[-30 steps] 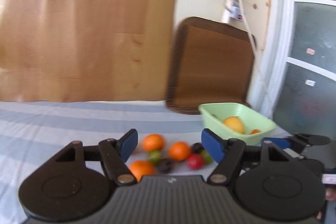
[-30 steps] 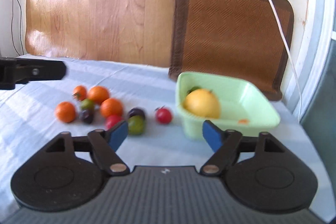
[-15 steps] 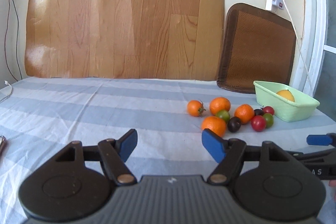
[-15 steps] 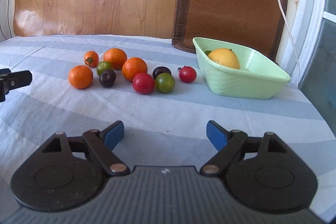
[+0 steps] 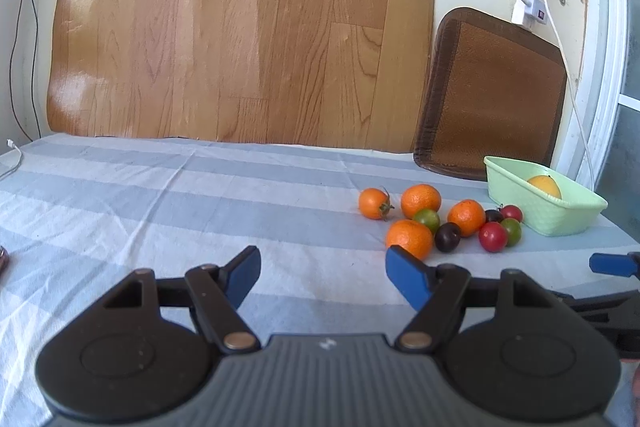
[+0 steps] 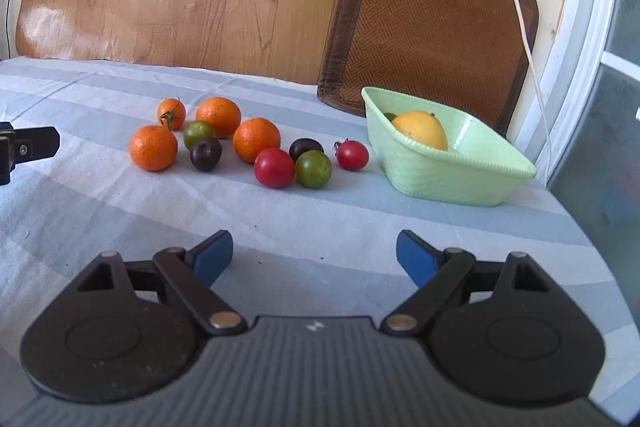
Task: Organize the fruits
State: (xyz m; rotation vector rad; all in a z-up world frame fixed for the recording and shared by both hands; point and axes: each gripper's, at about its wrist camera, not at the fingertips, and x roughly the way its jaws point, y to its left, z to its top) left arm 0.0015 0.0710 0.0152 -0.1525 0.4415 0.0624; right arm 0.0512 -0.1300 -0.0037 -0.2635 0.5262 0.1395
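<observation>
A cluster of small fruits lies on the striped cloth: oranges [image 6: 153, 147], an orange tomato [image 6: 171, 113], green [image 6: 313, 169], dark purple [image 6: 205, 153] and red [image 6: 274, 167] ones. A pale green bowl [image 6: 460, 179] to their right holds a yellow fruit [image 6: 420, 129]. The cluster [image 5: 410, 237] and the bowl [image 5: 556, 217] also show in the left wrist view. My left gripper [image 5: 322, 273] is open and empty, short of the fruits. My right gripper [image 6: 314, 259] is open and empty, in front of the cluster.
A wooden panel [image 5: 240, 27] and a brown woven mat [image 6: 428, 23] lean against the back wall. A white cable [image 6: 520, 11] hangs from a power strip. The table's right edge [image 6: 592, 227] lies just past the bowl. The left gripper's tip [image 6: 28, 145] shows at the right wrist view's left edge.
Both grippers have pulled back from the fruits and bowl, so the cluster sits farther away. The left view has swung left. Both stay open; the fruits have not moved.
</observation>
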